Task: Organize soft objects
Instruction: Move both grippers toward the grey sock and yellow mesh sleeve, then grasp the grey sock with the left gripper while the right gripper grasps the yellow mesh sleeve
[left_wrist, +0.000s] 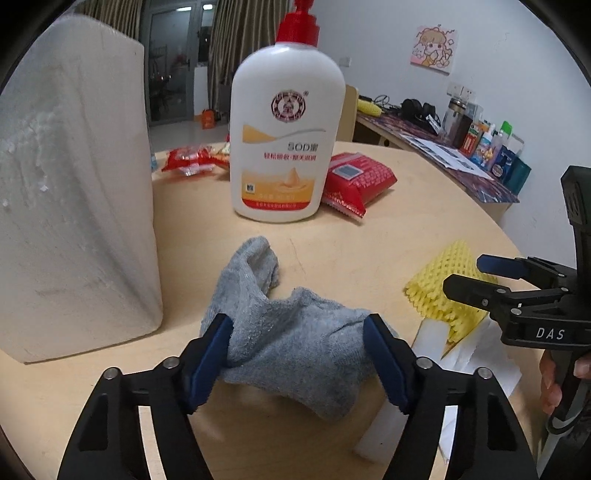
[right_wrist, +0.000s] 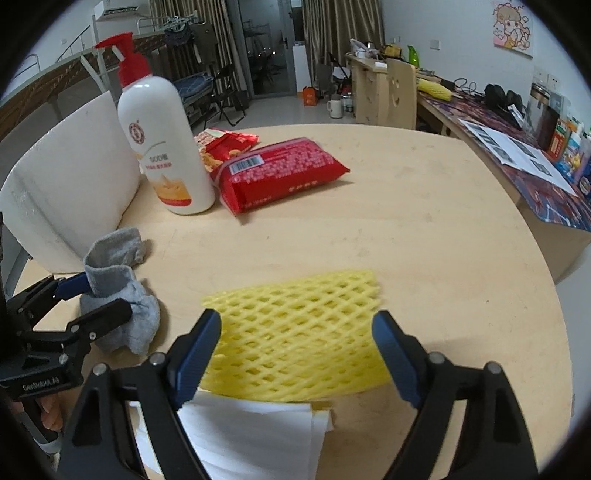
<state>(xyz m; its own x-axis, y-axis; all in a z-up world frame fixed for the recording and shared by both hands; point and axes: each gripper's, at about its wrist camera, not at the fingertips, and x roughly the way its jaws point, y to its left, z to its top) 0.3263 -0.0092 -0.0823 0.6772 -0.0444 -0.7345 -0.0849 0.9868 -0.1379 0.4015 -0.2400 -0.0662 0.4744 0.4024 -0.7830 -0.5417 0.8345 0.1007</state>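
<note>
A grey sock (left_wrist: 288, 343) lies crumpled on the round wooden table (right_wrist: 424, 240). My left gripper (left_wrist: 299, 325) is shut on it, both blue pads pressing its sides so the cloth bunches up between them; the right wrist view shows the same grip (right_wrist: 107, 295). A yellow foam net sleeve (right_wrist: 295, 332) lies flat to the right of the sock. My right gripper (right_wrist: 295, 321) straddles it, open, pads at its two ends without squeezing it. That gripper also shows at the right in the left wrist view (left_wrist: 463, 274).
A white foam block (left_wrist: 74, 184) stands left of the sock. Behind are a white lotion bottle with a red pump (left_wrist: 284, 129) and red snack packs (right_wrist: 280, 173). Folded white paper (right_wrist: 258, 424) lies under the net's near edge. A cluttered side desk (right_wrist: 517, 147) runs along the right wall.
</note>
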